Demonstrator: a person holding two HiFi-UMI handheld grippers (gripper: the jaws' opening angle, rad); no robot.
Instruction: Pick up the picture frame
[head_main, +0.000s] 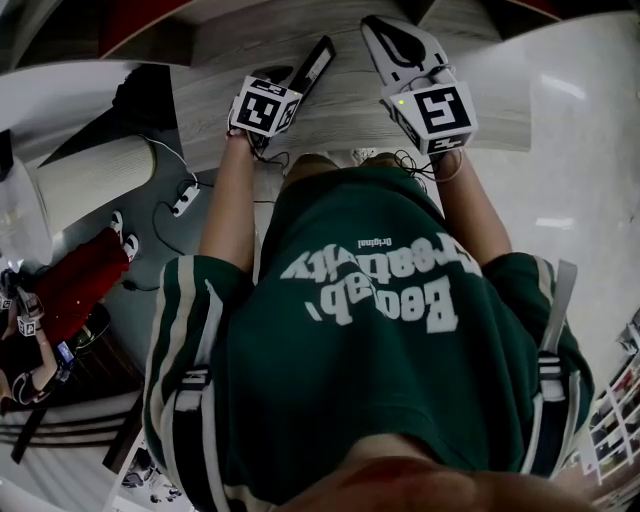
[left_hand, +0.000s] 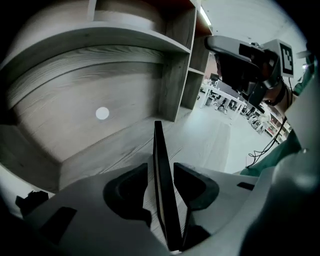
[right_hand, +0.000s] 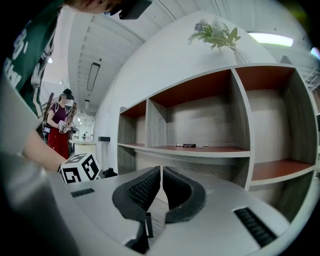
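Observation:
The picture frame (left_hand: 159, 150) is thin and black, seen edge-on in the left gripper view, standing upright on the wood-grain shelf board (left_hand: 115, 145). My left gripper (left_hand: 160, 169) is open with the frame between its pads; a narrow gap shows on the left side, and the right pad lies close against it. In the head view the frame (head_main: 318, 60) sticks out beyond the left gripper (head_main: 283, 85). The right gripper (head_main: 380, 28) hovers beside it over the same board. Its jaws are shut with nothing in them (right_hand: 161, 182).
A grey wooden shelf unit (right_hand: 200, 150) with red-backed compartments stands ahead, a small dark item (right_hand: 188, 145) on one shelf and a plant (right_hand: 215, 32) on top. An upright divider (left_hand: 172, 85) bounds the compartment. Another person in red (right_hand: 59, 125) stands at the left. Cables (head_main: 185, 200) lie on the floor.

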